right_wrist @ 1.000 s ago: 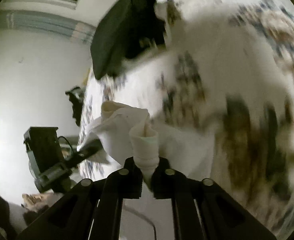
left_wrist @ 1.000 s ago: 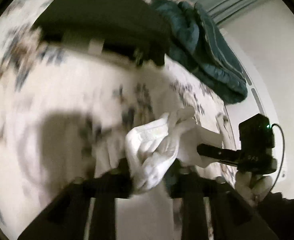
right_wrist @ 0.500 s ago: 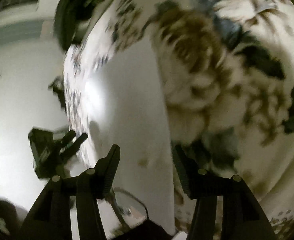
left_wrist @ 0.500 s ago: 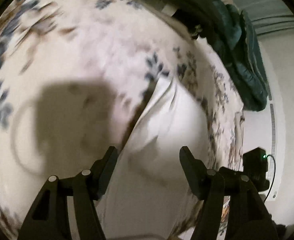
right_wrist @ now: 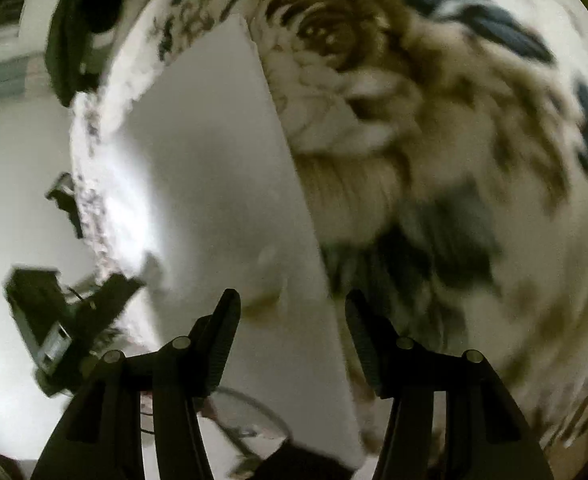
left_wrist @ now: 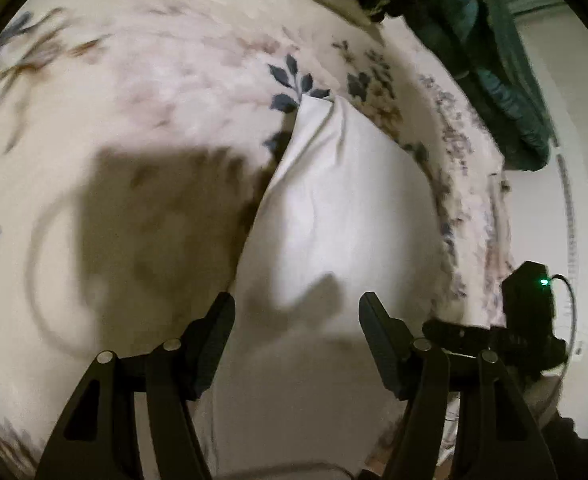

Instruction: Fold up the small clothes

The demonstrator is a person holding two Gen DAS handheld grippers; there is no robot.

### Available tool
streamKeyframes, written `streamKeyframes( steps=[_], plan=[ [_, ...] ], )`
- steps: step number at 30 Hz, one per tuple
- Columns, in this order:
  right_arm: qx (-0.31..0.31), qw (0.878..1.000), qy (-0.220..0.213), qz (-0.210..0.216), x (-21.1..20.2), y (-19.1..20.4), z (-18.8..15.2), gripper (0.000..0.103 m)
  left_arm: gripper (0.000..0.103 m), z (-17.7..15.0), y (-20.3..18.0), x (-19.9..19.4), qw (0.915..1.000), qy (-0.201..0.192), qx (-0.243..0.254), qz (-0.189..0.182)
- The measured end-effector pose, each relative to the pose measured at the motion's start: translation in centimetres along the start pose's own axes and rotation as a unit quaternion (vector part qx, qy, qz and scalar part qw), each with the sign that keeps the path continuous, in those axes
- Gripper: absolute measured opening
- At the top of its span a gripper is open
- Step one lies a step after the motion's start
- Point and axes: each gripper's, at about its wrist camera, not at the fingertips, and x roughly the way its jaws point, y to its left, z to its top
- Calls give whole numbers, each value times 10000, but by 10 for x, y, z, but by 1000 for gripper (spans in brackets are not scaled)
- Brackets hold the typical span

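Observation:
A white garment [left_wrist: 346,216] lies spread flat on the floral bedspread [left_wrist: 153,92]; it also shows in the right wrist view [right_wrist: 213,184]. My left gripper [left_wrist: 296,312] is open and empty, hovering over the garment's near end. My right gripper [right_wrist: 291,308] is open and empty over the garment's right edge. The right gripper shows at the right edge of the left wrist view [left_wrist: 530,320]; the left gripper shows at the left of the right wrist view [right_wrist: 57,324].
A dark teal quilt [left_wrist: 494,64] and a dark garment [right_wrist: 81,28] lie at the far side of the bed. The bed's edge runs beside a white wall [left_wrist: 582,160]. A cable loops below the right gripper [right_wrist: 253,412].
Both grippers held the bunched white garment a second ago. They have let go and opened, and the garment now lies flat on the bed. Both grippers have dropped close to the bedspread.

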Motion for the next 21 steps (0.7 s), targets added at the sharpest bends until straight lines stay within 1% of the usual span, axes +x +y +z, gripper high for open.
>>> streamKeyframes(
  steps=[3, 4, 6, 9, 11, 12, 14, 15, 17, 18, 19, 20, 21],
  plan=[
    [65, 9999, 105, 18, -14, -9, -34, 57, 62, -33, 11, -26, 9998, -34, -172, 119],
    [79, 9998, 168, 11, -16, -13, -47, 57, 62, -47, 16, -32, 9995, -24, -238, 214],
    [121, 9994, 303, 66, -12, -23, -69, 57, 62, -71, 26, -35, 9983, 9, -382, 439],
    [188, 9987, 468, -126, -4, -41, -108, 57, 62, -111, 45, -36, 9955, 108, -605, 717],
    [240, 9983, 514, -114, 0, -49, -131, 57, 62, -133, 50, -33, 9939, 192, -678, 853],
    [252, 9982, 525, -126, 1, -56, -140, 57, 62, -142, 51, -31, 9936, 208, -682, 877],
    [304, 9981, 506, -170, 8, -65, -155, 57, 62, -156, 54, -23, 9917, 272, -651, 1075],
    [334, 9979, 510, -214, 13, -66, -158, 57, 60, -160, 54, -17, 9912, 304, -622, 1129],
    [399, 9975, 524, -245, 22, -77, -171, 57, 60, -163, 51, -8, 9896, 345, -548, 1286],
    [428, 9971, 544, -304, 27, -78, -175, 57, 58, -164, 48, -4, 9899, 330, -460, 1302],
    [469, 9966, 560, -370, 32, -80, -179, 57, 38, -166, 43, -2, 9896, 292, -358, 1360],
    [533, 9962, 555, -418, 41, -74, -178, 56, 24, -166, 38, 1, 9887, 280, -251, 1452],
    [616, 9959, 537, -399, 44, -75, -182, 54, 8, -167, 35, 5, 9879, 349, -173, 1499]
  ],
)
